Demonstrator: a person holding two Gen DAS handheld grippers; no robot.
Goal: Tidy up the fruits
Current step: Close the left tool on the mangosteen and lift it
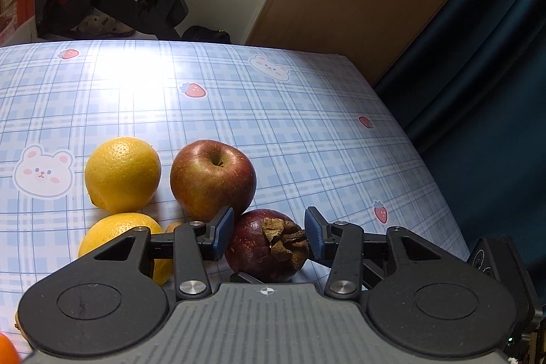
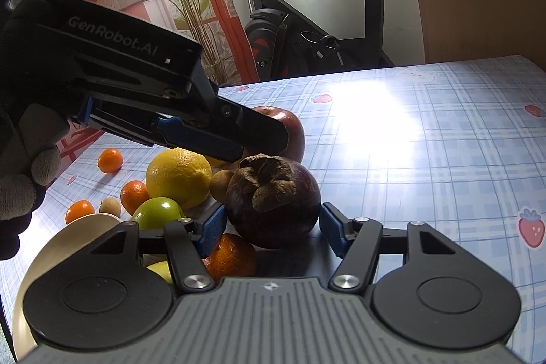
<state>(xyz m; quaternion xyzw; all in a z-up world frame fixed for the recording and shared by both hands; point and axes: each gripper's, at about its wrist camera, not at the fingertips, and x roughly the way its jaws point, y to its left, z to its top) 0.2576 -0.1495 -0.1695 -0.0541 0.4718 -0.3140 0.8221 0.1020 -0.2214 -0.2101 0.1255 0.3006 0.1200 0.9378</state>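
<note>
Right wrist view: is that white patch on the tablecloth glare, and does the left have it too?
Right wrist: yes, glare washes out the plaid past the mangosteen. Left wrist: same blown-out patch beyond the apple; fruit stays sharp.

Left tool [image 1: 269, 232] jaws spread wide, angled downward. Right tool [image 2: 273, 226] jaws also spread, low and level. Gloved hand [image 2: 20, 179] grips left tool's handle.
</note>
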